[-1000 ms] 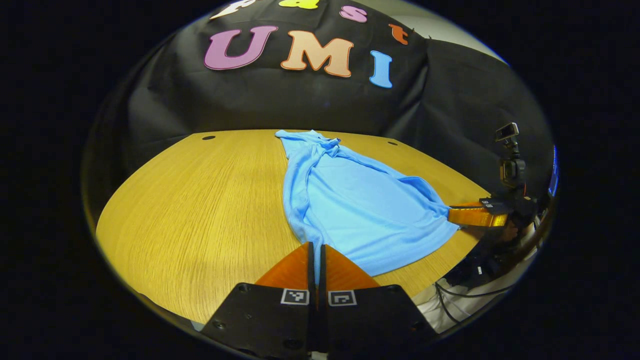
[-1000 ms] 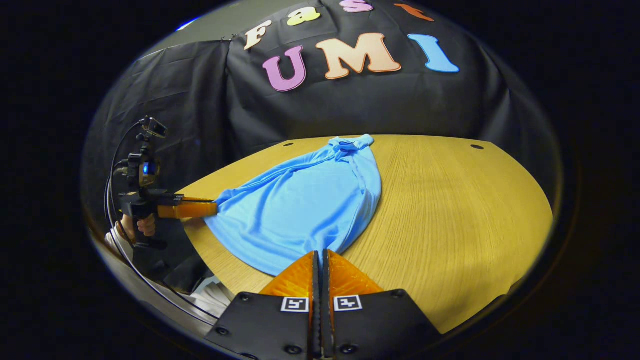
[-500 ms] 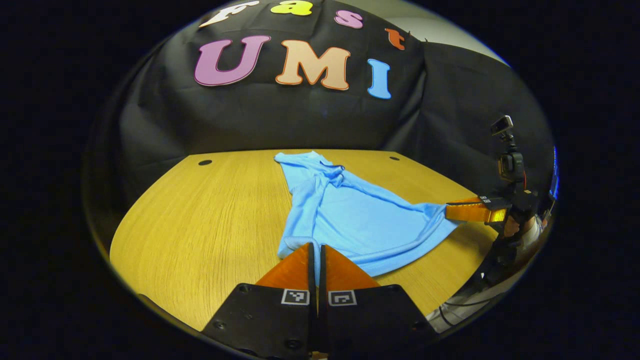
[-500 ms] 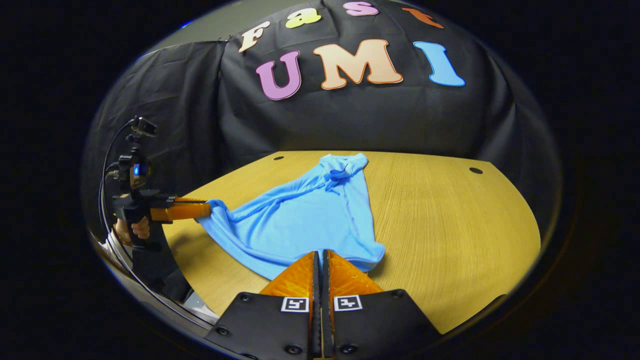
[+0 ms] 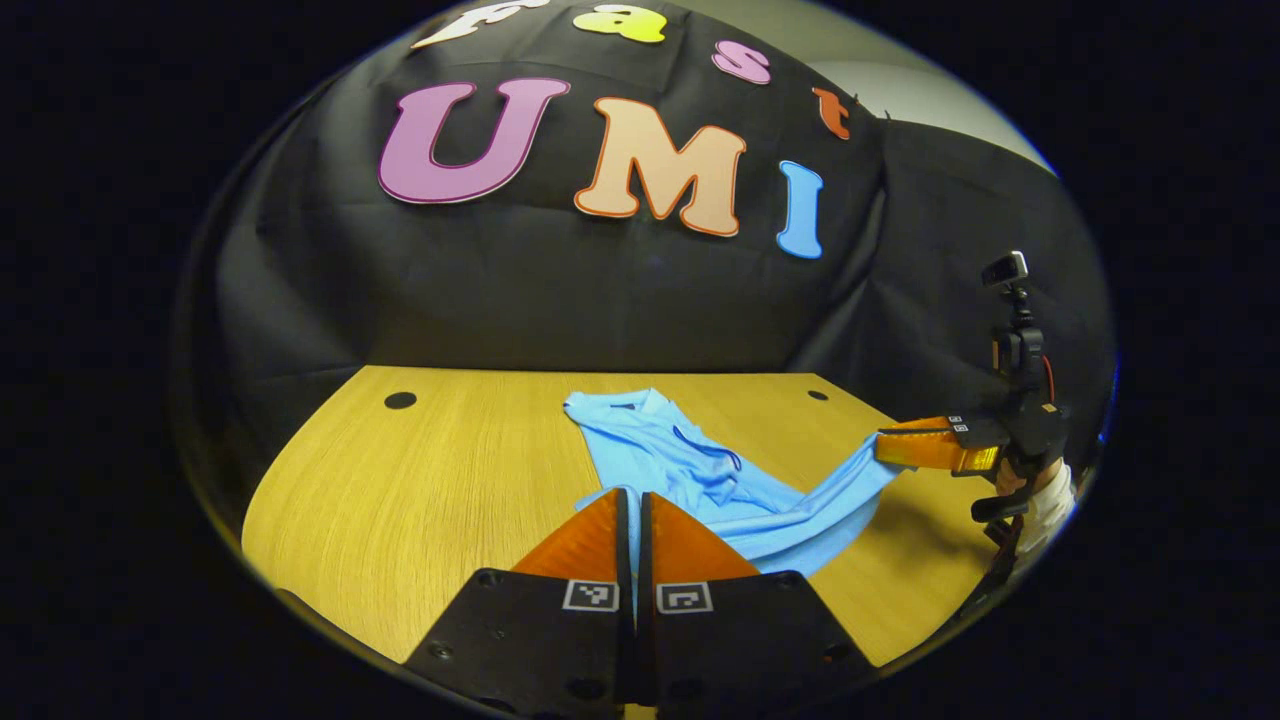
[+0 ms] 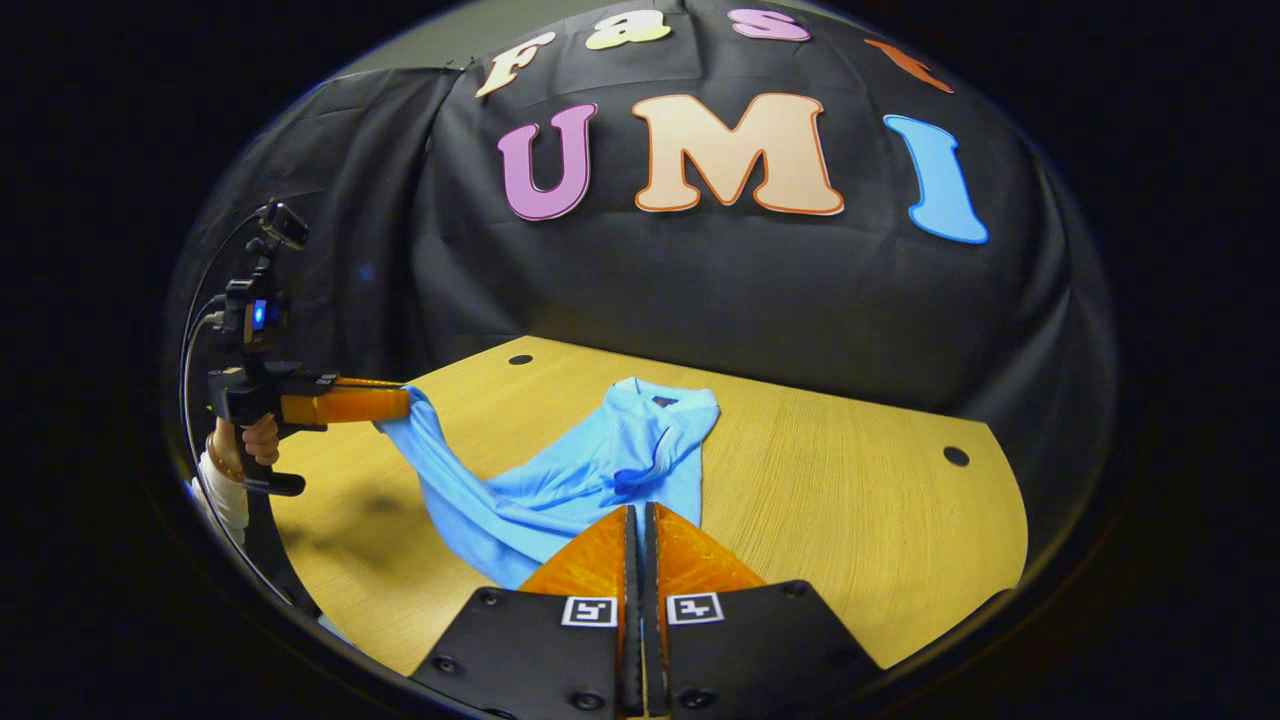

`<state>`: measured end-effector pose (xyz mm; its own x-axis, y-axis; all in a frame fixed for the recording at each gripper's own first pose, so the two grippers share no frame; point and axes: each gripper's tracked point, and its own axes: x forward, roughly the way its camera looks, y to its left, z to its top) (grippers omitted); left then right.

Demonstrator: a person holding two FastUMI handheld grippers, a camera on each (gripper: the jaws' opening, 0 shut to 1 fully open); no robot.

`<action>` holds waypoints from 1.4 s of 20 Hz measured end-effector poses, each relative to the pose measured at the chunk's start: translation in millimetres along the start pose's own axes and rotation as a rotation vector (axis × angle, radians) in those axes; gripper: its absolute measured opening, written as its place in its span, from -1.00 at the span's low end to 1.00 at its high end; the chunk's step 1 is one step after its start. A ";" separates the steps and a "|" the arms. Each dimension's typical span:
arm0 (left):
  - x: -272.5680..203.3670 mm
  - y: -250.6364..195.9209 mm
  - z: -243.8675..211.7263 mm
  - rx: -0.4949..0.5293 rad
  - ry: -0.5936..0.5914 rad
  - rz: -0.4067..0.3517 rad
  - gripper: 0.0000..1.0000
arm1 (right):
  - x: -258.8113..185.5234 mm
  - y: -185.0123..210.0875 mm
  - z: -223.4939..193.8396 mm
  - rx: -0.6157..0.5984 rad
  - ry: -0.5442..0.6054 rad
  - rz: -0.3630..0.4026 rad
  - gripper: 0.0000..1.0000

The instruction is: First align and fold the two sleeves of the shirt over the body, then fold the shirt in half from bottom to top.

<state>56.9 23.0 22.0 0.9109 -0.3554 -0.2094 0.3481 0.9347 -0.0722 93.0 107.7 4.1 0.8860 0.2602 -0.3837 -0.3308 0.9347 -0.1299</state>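
Both tong-mounted views look low across the table (image 5: pixel 420 500), sharing the shirt (image 5: pixel 700 480).

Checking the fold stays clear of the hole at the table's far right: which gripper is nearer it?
Right. The right gripper, clamping the shirt, is on the side of that hole; the left gripper holds the other corner, farther across the table.

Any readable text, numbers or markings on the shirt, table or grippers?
shirt: no print or tag that can be read.
table: none.
left gripper: two square coded markers at the finger bases, patterns, no words or numbers.
right gripper: the same kind of squares, no words.
Squares on each gripper seen from afar: too small to read.
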 end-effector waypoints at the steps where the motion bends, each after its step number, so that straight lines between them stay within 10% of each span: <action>1: 14.9 6.5 9.6 -0.013 -0.007 0.006 -1.00 | 13.1 -6.3 13.2 -0.008 -0.004 -0.009 -0.92; 8: 107.5 48.4 49.0 -0.048 -0.030 0.066 -1.00 | 104.8 -52.9 70.4 0.003 -0.017 -0.085 -0.93; 23: 223.0 97.6 41.1 0.007 0.001 0.172 -1.00 | 219.9 -130.5 10.8 0.181 0.093 -0.244 -0.92; 27: 218.7 106.4 34.3 0.028 0.024 0.215 -0.97 | 212.2 -125.4 12.8 0.148 0.093 -0.232 -0.53; 28: 216.6 106.3 34.5 0.027 0.030 0.220 -0.96 | 208.1 -121.3 15.2 0.137 0.086 -0.216 -0.06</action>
<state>298.9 45.0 2.6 0.9587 -0.1419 -0.2466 0.1475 0.9890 0.0044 322.5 52.1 -46.1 0.8986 0.0347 -0.4374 -0.0845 0.9919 -0.0950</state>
